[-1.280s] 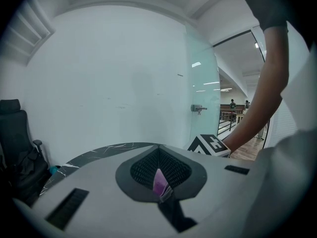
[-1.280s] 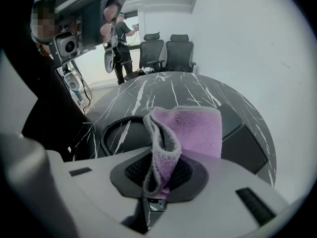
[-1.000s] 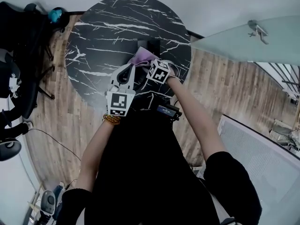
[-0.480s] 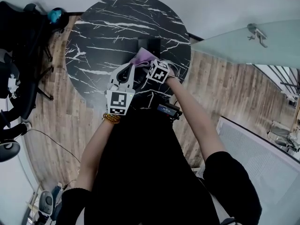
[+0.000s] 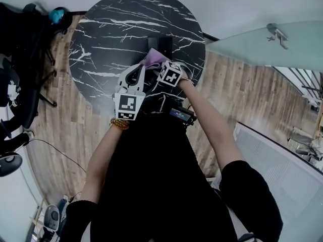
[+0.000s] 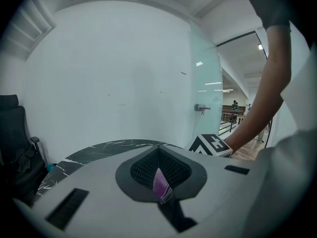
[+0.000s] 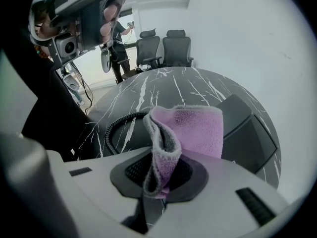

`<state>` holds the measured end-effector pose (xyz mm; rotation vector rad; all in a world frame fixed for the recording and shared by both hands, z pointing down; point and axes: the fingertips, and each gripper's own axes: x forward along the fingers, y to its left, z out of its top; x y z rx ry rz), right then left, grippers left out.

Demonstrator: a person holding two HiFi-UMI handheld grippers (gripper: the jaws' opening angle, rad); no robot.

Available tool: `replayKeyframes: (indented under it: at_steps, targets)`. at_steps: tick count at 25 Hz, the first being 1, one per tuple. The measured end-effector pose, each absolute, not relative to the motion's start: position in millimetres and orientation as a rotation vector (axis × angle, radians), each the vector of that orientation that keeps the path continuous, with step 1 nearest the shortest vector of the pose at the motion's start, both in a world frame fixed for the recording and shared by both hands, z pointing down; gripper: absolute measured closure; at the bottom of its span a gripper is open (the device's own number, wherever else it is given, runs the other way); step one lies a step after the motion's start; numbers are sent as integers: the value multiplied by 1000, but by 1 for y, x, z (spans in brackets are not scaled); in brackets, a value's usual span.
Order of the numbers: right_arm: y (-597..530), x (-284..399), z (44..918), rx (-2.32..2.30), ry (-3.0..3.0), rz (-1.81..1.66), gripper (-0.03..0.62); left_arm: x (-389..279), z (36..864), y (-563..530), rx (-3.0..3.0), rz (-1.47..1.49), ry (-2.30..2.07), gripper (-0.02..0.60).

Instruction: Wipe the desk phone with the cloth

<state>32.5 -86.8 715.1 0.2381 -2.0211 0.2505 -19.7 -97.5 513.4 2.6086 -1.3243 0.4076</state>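
The black desk phone (image 5: pixel 160 46) stands on the near part of a round black marble table (image 5: pixel 116 29). A purple cloth (image 5: pixel 154 60) lies over the phone's front. My right gripper (image 5: pixel 161 67) is shut on the cloth (image 7: pixel 193 128), which stands folded out of the jaws (image 7: pixel 161 175) and rests against the phone body (image 7: pixel 247 133). The coiled cord (image 7: pixel 119 125) curves just to the left of it. My left gripper (image 5: pixel 140 68) sits close to the cloth's left corner. Its jaws (image 6: pixel 158 175) are closed, with a sliver of purple cloth (image 6: pixel 160 185) between the pads.
Black office chairs (image 5: pixel 20 59) stand left of the table, with more (image 7: pixel 163 46) at its far side. A glass wall with a door handle (image 5: pixel 275 33) is to the right. My right gripper's marker cube (image 6: pixel 210 145) sits just right of the left jaws. The floor is wood.
Both grippers and the cloth stay at almost the same spot on the phone. The whole head view has shifted slightly.
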Motion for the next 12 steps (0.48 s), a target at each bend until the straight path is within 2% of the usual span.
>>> replayKeyframes:
  at_steps: [12]
  targets:
    - [-78, 31, 721, 261, -2023, 258, 531, -22, 522, -92, 2619, 410, -1316, 568]
